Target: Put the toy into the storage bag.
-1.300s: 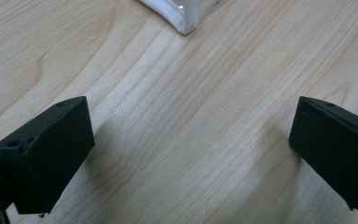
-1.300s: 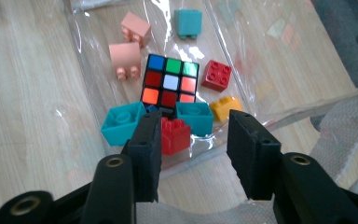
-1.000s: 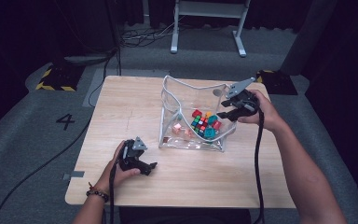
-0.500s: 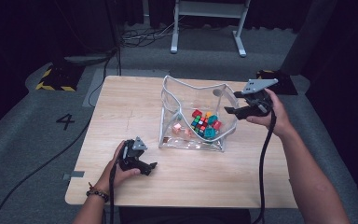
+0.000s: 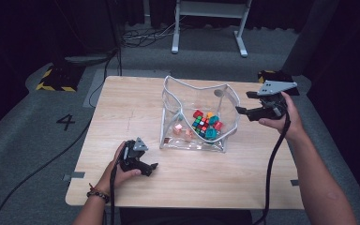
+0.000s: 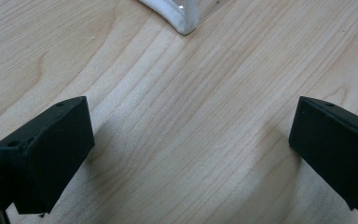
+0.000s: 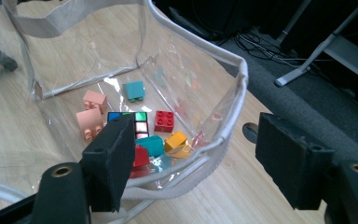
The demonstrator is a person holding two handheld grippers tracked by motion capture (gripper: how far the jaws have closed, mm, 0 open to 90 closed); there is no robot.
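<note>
A clear plastic bag (image 5: 194, 86) with white trim stands open in the middle of the wooden table (image 5: 122, 108). It holds several coloured bricks (image 5: 205, 124) and a small puzzle cube (image 7: 135, 122). My right gripper (image 5: 243, 102) hovers just right of the bag's rim (image 7: 235, 93). Its jaws have just been opening and stand open, gripping nothing (image 7: 196, 154). My left gripper (image 5: 149, 168) rests on the table near the bag's front left corner (image 6: 179, 21), open over bare wood (image 6: 191, 140).
The table's right edge runs just beyond my right hand. Grey floor with a painted 4 (image 5: 65, 122) surrounds the table. A white metal frame (image 5: 206, 28) and cables lie at the back, and a yellow-black striped block (image 5: 58, 77) sits at the far left.
My right gripper has moved right, off the bag's right rim, and its jaws have opened. The left gripper has stayed where it was.
</note>
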